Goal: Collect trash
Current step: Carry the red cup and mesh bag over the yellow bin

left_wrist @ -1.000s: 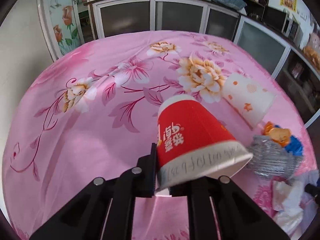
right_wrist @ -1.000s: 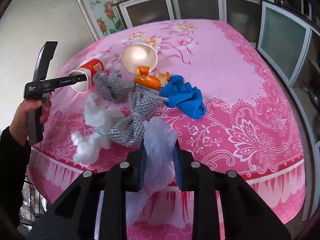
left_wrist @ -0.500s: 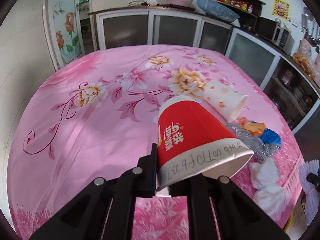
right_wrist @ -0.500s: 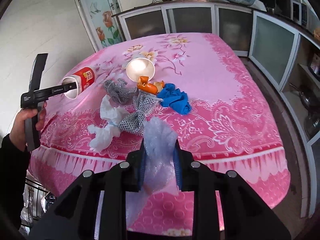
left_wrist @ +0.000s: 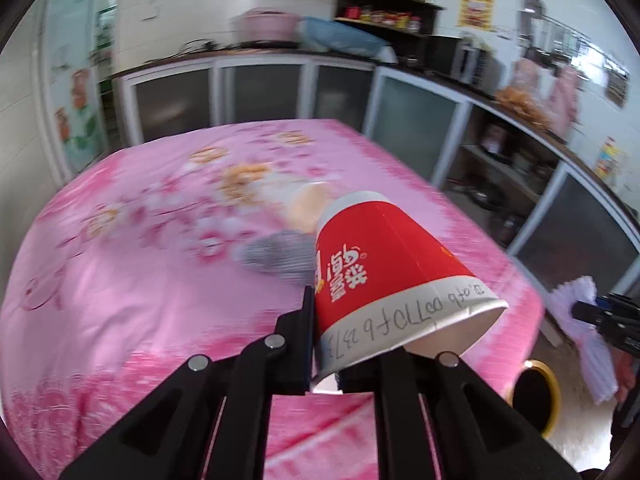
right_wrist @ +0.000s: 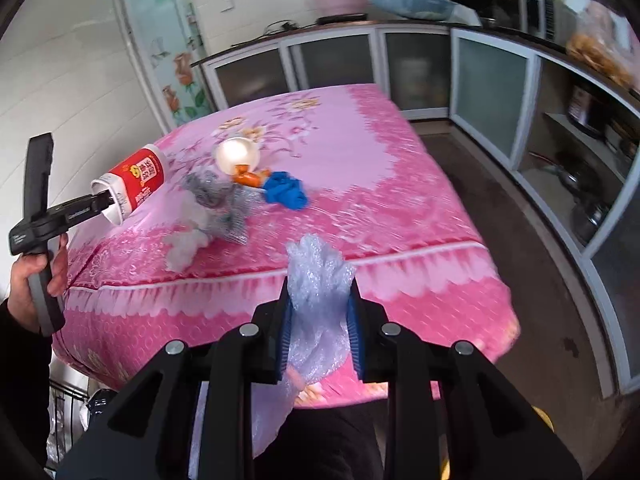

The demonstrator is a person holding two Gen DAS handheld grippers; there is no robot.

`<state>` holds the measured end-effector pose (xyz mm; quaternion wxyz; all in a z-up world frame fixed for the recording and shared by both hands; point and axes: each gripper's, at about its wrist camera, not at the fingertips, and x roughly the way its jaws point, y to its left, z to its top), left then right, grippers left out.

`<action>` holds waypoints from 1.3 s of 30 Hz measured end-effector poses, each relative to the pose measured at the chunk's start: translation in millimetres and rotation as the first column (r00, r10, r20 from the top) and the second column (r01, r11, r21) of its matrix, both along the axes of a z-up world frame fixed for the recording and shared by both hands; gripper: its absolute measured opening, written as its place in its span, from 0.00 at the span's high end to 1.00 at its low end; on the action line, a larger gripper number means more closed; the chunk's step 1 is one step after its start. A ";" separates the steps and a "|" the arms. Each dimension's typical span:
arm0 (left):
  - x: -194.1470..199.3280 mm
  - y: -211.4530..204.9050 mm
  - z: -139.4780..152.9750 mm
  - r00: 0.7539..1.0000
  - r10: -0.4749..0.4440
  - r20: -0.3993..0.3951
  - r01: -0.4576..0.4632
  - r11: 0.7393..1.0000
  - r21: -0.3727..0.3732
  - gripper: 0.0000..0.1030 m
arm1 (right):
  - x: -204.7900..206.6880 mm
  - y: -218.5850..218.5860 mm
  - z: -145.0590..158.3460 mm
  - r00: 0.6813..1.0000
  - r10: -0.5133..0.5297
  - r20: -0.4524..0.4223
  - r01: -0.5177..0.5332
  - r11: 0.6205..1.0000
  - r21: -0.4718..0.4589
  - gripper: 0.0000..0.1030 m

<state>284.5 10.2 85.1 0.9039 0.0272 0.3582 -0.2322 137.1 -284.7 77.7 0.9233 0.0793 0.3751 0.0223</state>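
Observation:
My left gripper (left_wrist: 326,360) is shut on the rim of a red paper cup (left_wrist: 380,264), held lifted above the pink table (left_wrist: 120,280). From the right wrist view the cup (right_wrist: 138,176) hangs off the left gripper (right_wrist: 102,202), gripped by a hand (right_wrist: 28,280). My right gripper (right_wrist: 320,308) is shut on a crumpled piece of bubble wrap (right_wrist: 318,280), off the table's front edge. On the table lie a white spotted cup (right_wrist: 236,154), orange peel (right_wrist: 248,178), a blue cloth (right_wrist: 286,192), silver mesh (right_wrist: 216,196) and white tissue (right_wrist: 186,246).
A round black bin with a yellow rim (left_wrist: 534,392) stands on the floor past the table's corner. Glass-front cabinets (right_wrist: 492,84) line the back and right walls, with bare dark floor (right_wrist: 540,280) between them and the table.
Both grippers have pulled back from the table and risen, carrying the cup and the bubble wrap. The left view has swung right, bringing the bin into sight.

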 end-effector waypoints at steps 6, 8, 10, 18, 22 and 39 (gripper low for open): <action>-38.5 -75.6 7.0 0.983 -0.183 0.026 0.184 0.983 -0.011 0.93 | -49.3 -45.4 0.9 0.993 -0.116 0.014 0.116 0.993 -0.003 0.78; -51.1 -103.8 6.8 0.968 -0.249 0.025 0.249 0.968 -0.013 0.93 | -66.6 -61.0 0.7 0.987 -0.159 0.019 0.160 0.987 -0.005 0.78; -62.6 -128.0 5.3 0.952 -0.303 0.031 0.304 0.953 -0.014 0.93 | -83.1 -78.9 0.4 0.979 -0.203 0.023 0.203 0.979 0.001 0.78; -103.4 -219.0 -8.2 0.879 -0.477 0.011 0.477 0.879 -0.007 0.93 | -141.6 -136.8 -6.2 0.936 -0.351 0.025 0.351 0.936 0.011 0.78; -122.0 -257.5 -19.4 0.839 -0.543 -0.014 0.544 0.839 0.005 0.93 | -173.0 -166.4 -17.8 0.904 -0.427 0.009 0.427 0.904 0.014 0.78; -208.3 -392.8 -77.6 0.639 -0.758 -0.129 0.765 0.643 0.014 0.93 | -257.7 -240.0 -80.9 0.790 -0.606 -0.097 0.610 0.792 0.026 0.78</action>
